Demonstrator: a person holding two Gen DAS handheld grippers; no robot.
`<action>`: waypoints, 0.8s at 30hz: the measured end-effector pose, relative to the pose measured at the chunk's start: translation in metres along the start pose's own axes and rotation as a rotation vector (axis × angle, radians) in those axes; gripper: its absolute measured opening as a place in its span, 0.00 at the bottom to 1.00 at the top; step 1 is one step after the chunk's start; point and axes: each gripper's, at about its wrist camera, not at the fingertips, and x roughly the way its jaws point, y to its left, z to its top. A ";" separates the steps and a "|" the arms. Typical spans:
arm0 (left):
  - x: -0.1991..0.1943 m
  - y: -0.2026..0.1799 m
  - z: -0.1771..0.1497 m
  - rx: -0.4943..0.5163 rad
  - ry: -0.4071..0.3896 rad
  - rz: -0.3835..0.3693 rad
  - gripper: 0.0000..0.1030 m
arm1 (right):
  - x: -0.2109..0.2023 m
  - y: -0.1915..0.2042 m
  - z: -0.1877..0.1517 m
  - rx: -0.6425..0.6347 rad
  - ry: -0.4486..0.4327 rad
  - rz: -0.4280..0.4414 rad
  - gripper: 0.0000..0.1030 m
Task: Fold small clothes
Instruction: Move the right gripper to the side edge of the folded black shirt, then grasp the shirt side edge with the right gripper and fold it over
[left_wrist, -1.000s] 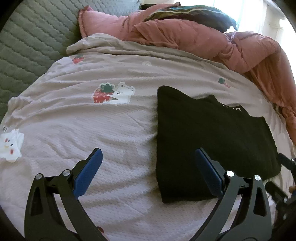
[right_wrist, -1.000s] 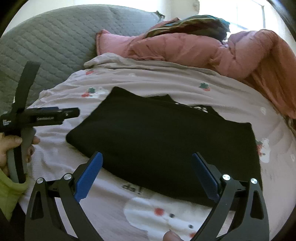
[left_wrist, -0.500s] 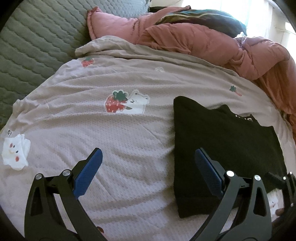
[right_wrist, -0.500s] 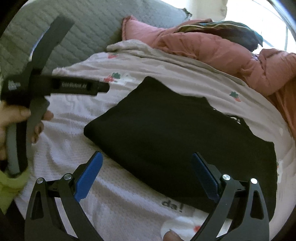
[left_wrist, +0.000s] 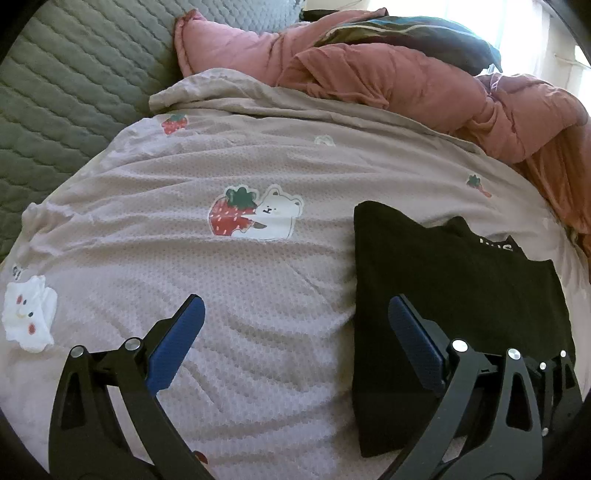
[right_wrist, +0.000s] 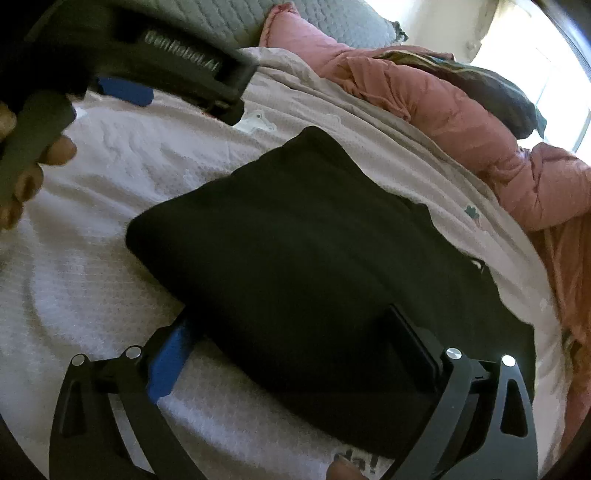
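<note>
A folded black garment (left_wrist: 461, 295) lies flat on a pale pink bedsheet (left_wrist: 258, 277). In the left wrist view it sits at the right. My left gripper (left_wrist: 295, 325) hangs open over bare sheet, its right finger (left_wrist: 413, 336) at the garment's left edge. In the right wrist view the black garment (right_wrist: 314, 258) fills the middle. My right gripper (right_wrist: 291, 332) is open and low at its near edge. Its blue left finger (right_wrist: 170, 362) lies at the fold on the sheet, and the other finger is over the cloth. The left gripper (right_wrist: 177, 66) shows at top left, held by a hand (right_wrist: 55, 151).
A bunched pink duvet (left_wrist: 406, 85) and a dark cloth (left_wrist: 424, 37) lie along the far side of the bed. A grey quilted headboard (left_wrist: 74, 92) rises at the left. The sheet carries a strawberry-and-bear print (left_wrist: 255, 214). A fingertip (right_wrist: 343, 469) shows at the bottom edge.
My right gripper has moved forward and down to the garment's near edge. My left gripper has shifted left, so the garment now sits further right in its view.
</note>
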 end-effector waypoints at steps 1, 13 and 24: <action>0.002 0.000 0.001 0.002 0.004 0.006 0.91 | 0.003 0.001 0.002 -0.012 -0.004 -0.014 0.95; 0.027 -0.001 0.019 -0.043 0.063 -0.084 0.91 | 0.000 -0.005 0.008 -0.015 -0.091 -0.046 0.71; 0.073 -0.017 0.028 -0.157 0.256 -0.354 0.91 | -0.033 -0.044 0.003 0.179 -0.200 0.106 0.18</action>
